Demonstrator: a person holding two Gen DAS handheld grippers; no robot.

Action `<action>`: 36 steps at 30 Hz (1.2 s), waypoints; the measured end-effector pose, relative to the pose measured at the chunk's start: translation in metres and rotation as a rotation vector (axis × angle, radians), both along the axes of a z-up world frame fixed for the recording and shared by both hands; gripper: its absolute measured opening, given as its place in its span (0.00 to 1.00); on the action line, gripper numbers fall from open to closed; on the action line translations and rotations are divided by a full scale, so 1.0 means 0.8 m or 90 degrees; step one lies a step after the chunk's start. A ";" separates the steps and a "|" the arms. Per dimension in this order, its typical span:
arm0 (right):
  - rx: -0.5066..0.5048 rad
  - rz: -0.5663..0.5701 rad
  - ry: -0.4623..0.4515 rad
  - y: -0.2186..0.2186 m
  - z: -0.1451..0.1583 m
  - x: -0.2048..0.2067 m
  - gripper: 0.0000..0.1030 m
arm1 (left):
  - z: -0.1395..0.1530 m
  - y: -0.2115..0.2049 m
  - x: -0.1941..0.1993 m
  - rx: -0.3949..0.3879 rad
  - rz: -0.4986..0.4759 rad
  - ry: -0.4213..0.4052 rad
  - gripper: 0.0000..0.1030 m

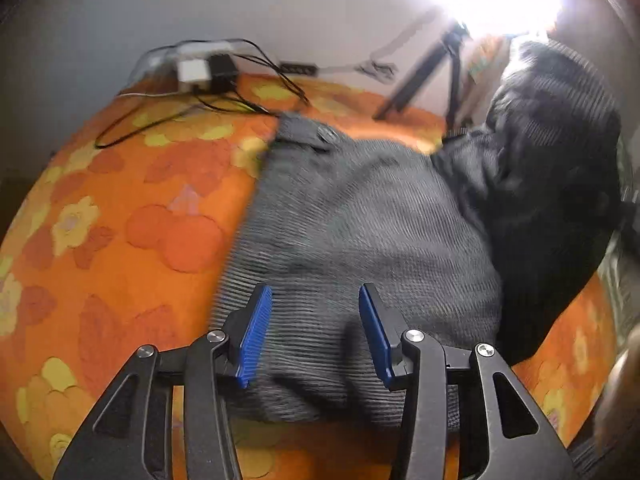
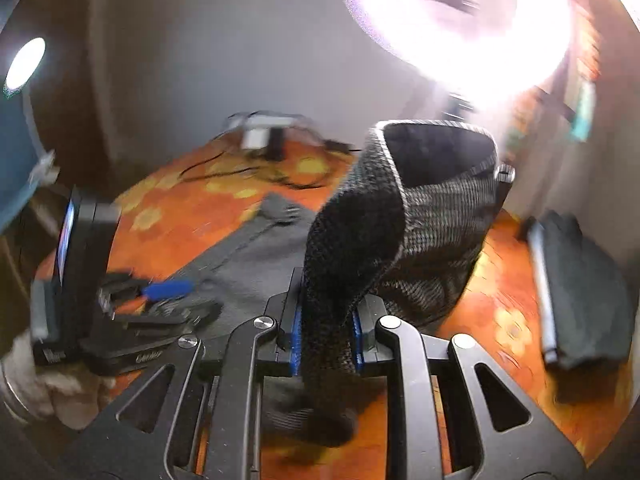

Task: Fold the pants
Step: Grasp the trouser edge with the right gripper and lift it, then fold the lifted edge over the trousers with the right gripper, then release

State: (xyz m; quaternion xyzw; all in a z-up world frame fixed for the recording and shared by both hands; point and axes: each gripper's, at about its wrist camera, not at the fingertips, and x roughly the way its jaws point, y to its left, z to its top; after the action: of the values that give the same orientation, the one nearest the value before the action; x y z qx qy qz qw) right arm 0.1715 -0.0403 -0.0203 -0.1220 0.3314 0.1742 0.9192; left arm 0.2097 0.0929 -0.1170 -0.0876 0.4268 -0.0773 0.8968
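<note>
Grey woven pants (image 1: 352, 232) lie on an orange flowered bedspread (image 1: 120, 240); their waistband with a button is at the far end. My left gripper (image 1: 316, 332) is open, its blue pads over the near part of the pants, holding nothing. My right gripper (image 2: 325, 336) is shut on a bunched fold of the pants (image 2: 352, 264) and holds it lifted above the bed, so the cloth hangs in a loop. The lifted part shows dark at the right of the left wrist view (image 1: 552, 184). The left gripper also shows, blurred, in the right wrist view (image 2: 160, 300).
Chargers and black cables (image 1: 208, 72) lie at the bed's far edge by the wall. A tripod (image 1: 432, 72) stands under a bright ring light (image 2: 460, 20). Folded dark clothes (image 2: 576, 292) lie on the bed at the right.
</note>
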 end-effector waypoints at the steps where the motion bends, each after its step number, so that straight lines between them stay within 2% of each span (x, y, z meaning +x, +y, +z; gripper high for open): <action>1: -0.011 0.015 0.005 0.015 -0.004 -0.001 0.19 | 0.007 0.013 0.000 -0.004 0.014 -0.009 0.43; 6: -0.091 0.083 0.034 0.089 -0.044 -0.008 0.17 | 0.044 0.105 -0.011 -0.039 0.131 -0.066 0.43; 9: -0.128 0.109 0.054 0.121 -0.073 -0.011 0.16 | 0.057 0.136 -0.021 -0.040 0.162 -0.086 0.43; 12: -0.162 0.126 0.040 0.137 -0.090 -0.025 0.16 | 0.061 0.146 -0.025 -0.041 0.168 -0.094 0.43; 17: -0.175 0.150 0.029 0.129 -0.099 -0.045 0.16 | 0.053 0.135 -0.013 -0.043 0.142 -0.077 0.43; 19: -0.173 0.169 0.037 0.121 -0.097 -0.051 0.21 | 0.054 0.129 -0.015 -0.045 0.128 -0.073 0.43; 21: -0.140 0.219 0.067 0.107 -0.089 -0.061 0.34 | 0.055 0.123 -0.016 -0.042 0.116 -0.073 0.43; 26: -0.032 0.269 0.111 0.059 -0.047 -0.076 0.37 | 0.052 0.107 -0.023 -0.062 0.078 -0.067 0.43; 31: 0.042 0.175 0.103 0.019 0.002 -0.017 0.38 | 0.045 0.080 -0.035 -0.103 0.008 -0.052 0.44; 32: 0.050 0.156 0.105 0.018 0.007 0.002 0.43 | 0.043 0.072 -0.038 -0.106 -0.009 -0.047 0.49; 33: 0.062 0.139 0.116 0.017 0.010 0.024 0.50 | 0.041 0.063 -0.040 -0.109 -0.026 -0.043 0.51; 36: 0.082 0.102 0.163 0.025 0.006 0.078 0.50 | 0.031 0.046 -0.040 -0.113 -0.051 -0.028 0.53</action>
State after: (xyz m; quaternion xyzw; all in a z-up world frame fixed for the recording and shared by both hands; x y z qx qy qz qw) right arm 0.2338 -0.0207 -0.0158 -0.0658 0.4235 0.2817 0.8585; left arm 0.1773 0.1300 -0.0920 -0.1478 0.4020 -0.1528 0.8906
